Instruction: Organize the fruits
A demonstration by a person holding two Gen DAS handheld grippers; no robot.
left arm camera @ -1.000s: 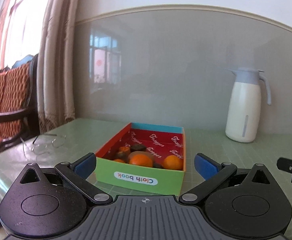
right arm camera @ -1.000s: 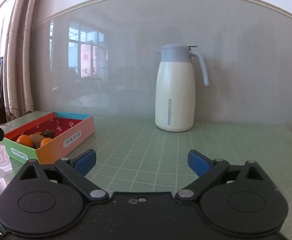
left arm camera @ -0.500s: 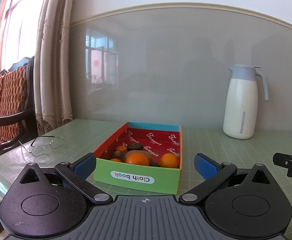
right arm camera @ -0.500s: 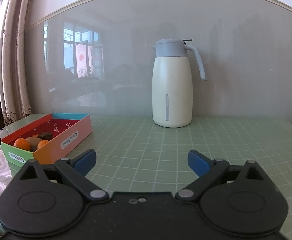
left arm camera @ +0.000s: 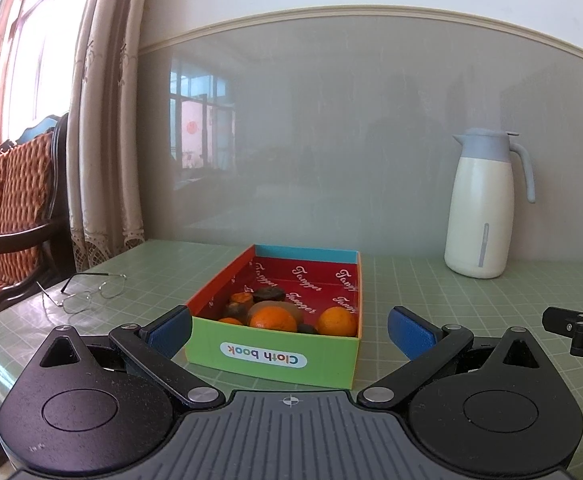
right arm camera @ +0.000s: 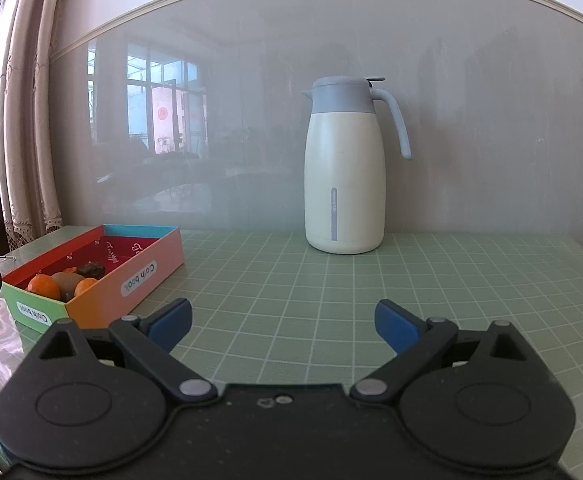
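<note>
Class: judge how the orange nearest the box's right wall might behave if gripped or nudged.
The orange is round, so it would likely roll if nudged. The box wall beside it should stop it. Its skin looks smooth, so the gripper's hold may slip.

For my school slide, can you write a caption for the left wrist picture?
Open left gripper faces a colorful box of oranges on a green table, near a white jug and glasses.

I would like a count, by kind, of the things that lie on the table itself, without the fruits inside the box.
Cardboard box: 1
Thermos jug: 1
Eyeglasses: 1
Total: 3
</note>
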